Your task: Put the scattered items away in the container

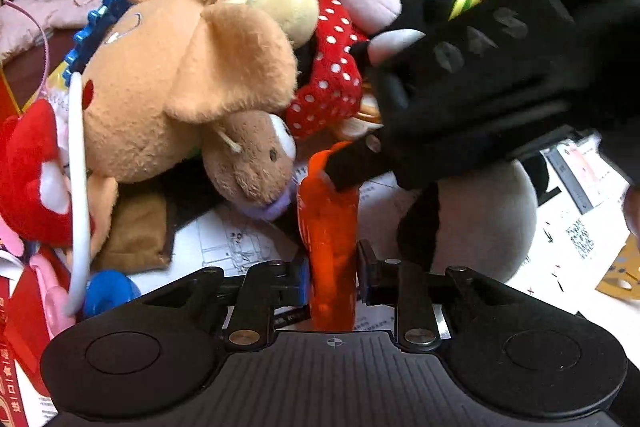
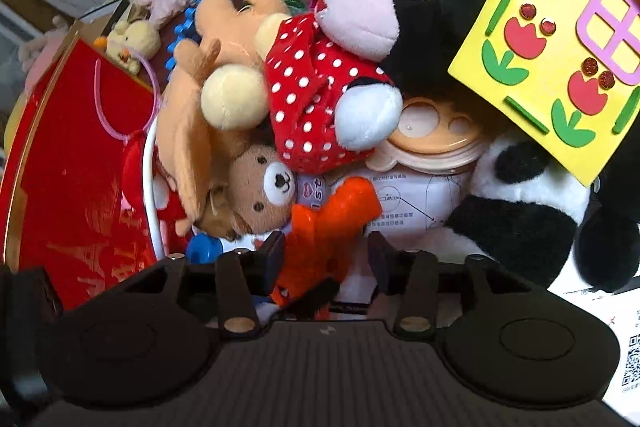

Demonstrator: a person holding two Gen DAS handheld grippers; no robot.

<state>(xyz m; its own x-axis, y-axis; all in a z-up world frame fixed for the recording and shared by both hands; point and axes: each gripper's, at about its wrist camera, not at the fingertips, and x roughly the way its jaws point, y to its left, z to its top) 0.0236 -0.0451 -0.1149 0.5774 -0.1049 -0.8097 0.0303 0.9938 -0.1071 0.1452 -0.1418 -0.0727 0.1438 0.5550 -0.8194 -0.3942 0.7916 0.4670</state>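
Nearest the lens, the left tongs (image 1: 333,277) are clamped narrow on an orange toy (image 1: 329,223), apparently to lift it clear. The right tongs (image 2: 326,253) stand half-wide around the toy's other end, pads not pressing. The small brown bear (image 2: 262,193) lies just beside the toy; the red box (image 2: 80,163) stands beyond the bear, likely the container.

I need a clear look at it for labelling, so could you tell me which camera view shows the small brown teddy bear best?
The right wrist view: the teddy bear faces the camera, with eyes and white muzzle clear. In the left wrist view the teddy bear appears side-on, its face partly hidden.
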